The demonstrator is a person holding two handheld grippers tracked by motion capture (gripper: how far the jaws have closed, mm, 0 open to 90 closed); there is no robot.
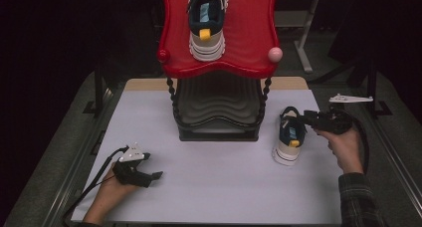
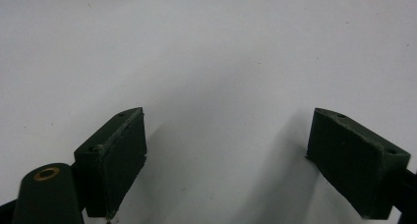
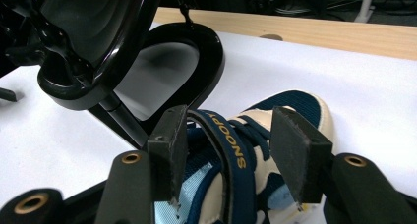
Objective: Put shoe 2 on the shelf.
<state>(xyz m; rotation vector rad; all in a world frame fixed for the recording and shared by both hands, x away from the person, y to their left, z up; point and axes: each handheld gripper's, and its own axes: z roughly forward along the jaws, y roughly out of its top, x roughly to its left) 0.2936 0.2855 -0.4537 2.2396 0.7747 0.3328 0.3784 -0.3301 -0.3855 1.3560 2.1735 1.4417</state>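
Observation:
A navy and cream shoe [image 1: 288,137] stands on the white table top [image 1: 224,187], to the right of a two-tier rack. A matching shoe [image 1: 206,23] sits on the rack's red upper shelf [image 1: 249,48]. My right gripper [image 1: 306,116] is at the table shoe's collar. In the right gripper view its jaws [image 3: 231,130] stand on either side of the navy "SNOOPY" strap [image 3: 231,145], and there is a gap at the right pad [image 3: 292,150]. My left gripper [image 1: 157,177] rests low over bare table at the front left, open [image 2: 226,155] and holding nothing.
The rack's black lower shelf [image 1: 219,107] sits under the red one, close to the shoe's left [image 3: 98,47]. A pink knob [image 1: 274,54] and a red knob [image 1: 162,55] mark the red shelf's front corners. A wooden strip [image 3: 319,32] edges the table's far side.

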